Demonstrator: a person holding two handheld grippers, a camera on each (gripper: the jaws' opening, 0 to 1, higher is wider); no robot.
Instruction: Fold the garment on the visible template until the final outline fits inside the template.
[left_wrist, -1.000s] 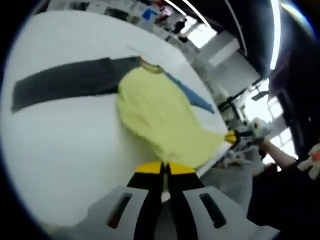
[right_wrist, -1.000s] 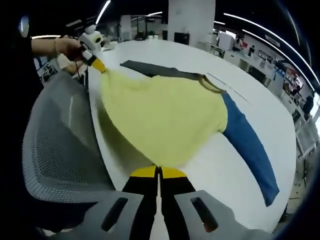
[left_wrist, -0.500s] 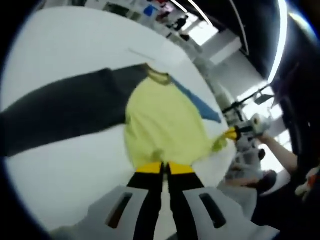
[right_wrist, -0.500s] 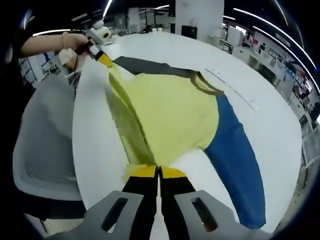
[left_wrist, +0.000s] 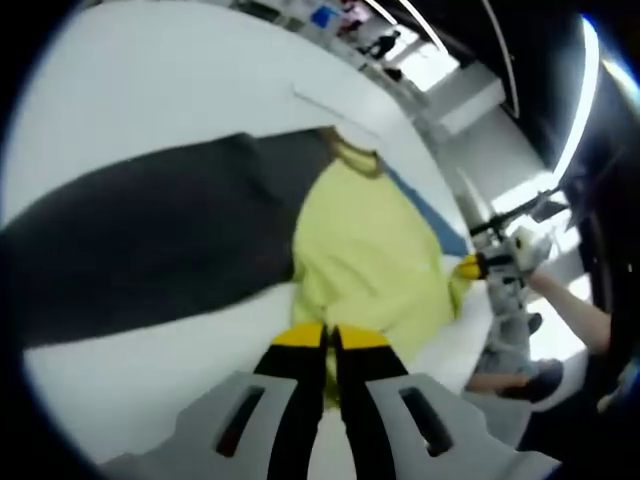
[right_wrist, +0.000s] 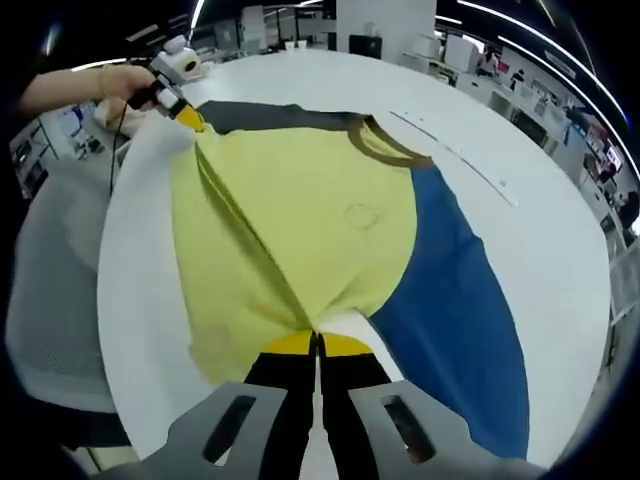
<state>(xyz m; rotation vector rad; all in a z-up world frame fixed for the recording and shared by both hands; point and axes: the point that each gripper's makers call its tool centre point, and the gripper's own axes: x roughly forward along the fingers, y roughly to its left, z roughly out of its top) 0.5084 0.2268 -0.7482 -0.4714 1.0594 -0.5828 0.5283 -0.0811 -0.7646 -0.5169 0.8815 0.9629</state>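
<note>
Both tongs (left_wrist: 327, 335) (right_wrist: 318, 343) pinch the shirt (right_wrist: 300, 230) hem; uneven pull could skew it on the surface (right_wrist: 520, 150).

Dark sleeve (left_wrist: 140, 250) blurred — cuff cut off; blue sleeve (right_wrist: 460, 330) end cut off.

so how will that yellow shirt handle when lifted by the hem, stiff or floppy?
Likely floppy: the shirt creases into a ridge between the right gripper and the left gripper. Probably light, since two pinched hem corners carry it. The blue sleeve should trail limp over the table.
</note>
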